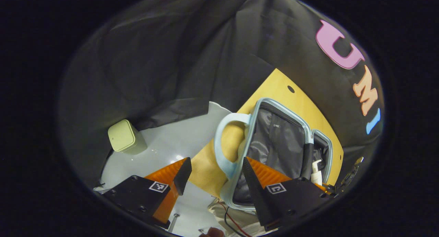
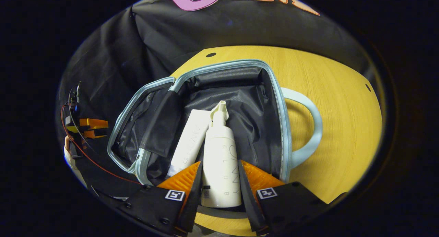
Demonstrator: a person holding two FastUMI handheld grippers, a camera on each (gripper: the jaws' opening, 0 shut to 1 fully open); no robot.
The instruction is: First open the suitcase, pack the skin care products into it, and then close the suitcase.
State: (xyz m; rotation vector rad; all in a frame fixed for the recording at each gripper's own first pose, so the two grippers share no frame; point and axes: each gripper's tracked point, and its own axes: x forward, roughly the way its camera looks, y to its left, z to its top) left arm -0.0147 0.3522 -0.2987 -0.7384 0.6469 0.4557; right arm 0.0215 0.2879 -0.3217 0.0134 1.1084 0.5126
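The small suitcase, light blue trim and grey lining, lies open on the wooden table, its lid folded out to the left. Inside it lies a white tube. Beside the tube is a white pump bottle, and my right gripper is shut on the bottle's lower body. In the left gripper view the suitcase is seen from its handle side, with the pump bottle at its far end. My left gripper is open just short of the light blue handle, holding nothing.
A pale green lidded bin stands on the light floor left of the table. Black cloth walls close the booth behind. Red and black wires hang at the left of the suitcase lid.
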